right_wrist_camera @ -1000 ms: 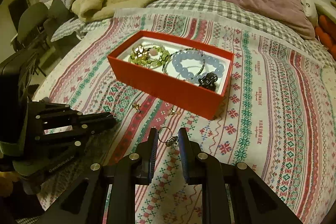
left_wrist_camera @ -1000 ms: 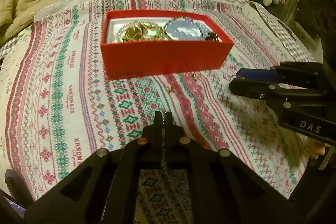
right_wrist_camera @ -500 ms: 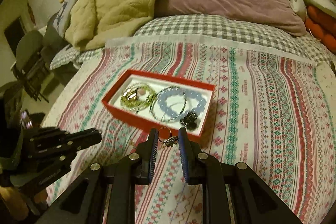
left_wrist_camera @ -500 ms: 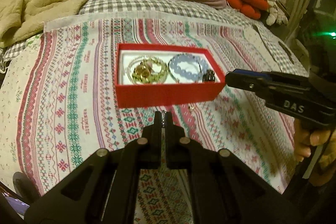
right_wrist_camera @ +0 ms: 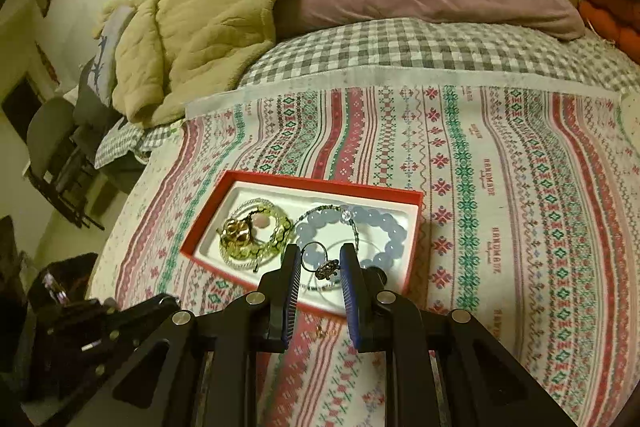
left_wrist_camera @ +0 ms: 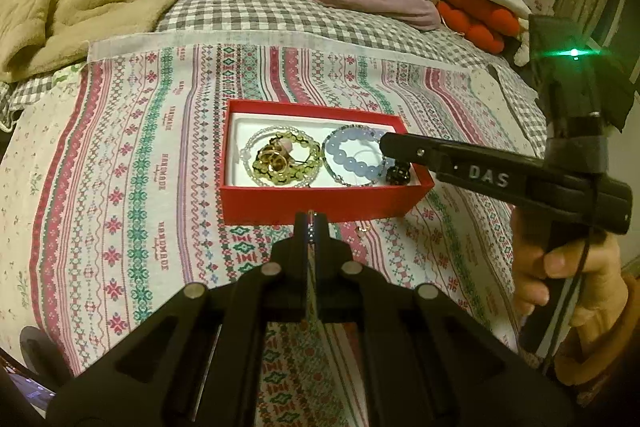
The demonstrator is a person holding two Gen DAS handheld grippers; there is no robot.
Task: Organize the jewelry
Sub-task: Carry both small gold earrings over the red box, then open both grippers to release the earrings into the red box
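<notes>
Bracelets [right_wrist_camera: 352,231] sit boxed, my right gripper [right_wrist_camera: 320,269] pinching a hooped earring [right_wrist_camera: 326,269] above the red box [right_wrist_camera: 296,183], left gripper [left_wrist_camera: 310,223] clamped empty, small pieces [left_wrist_camera: 363,228] left on the cloth

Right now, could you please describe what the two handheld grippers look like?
Both are black, angular frames with silver bolts. The right gripper has blue ribbed pads; its side reads "DAS" in white, a green light glows at its rear, and a black cable trails down. The left gripper has slim black fingers.

Ringed earring [right_wrist_camera: 322,265] now above red box [right_wrist_camera: 304,183].
</notes>
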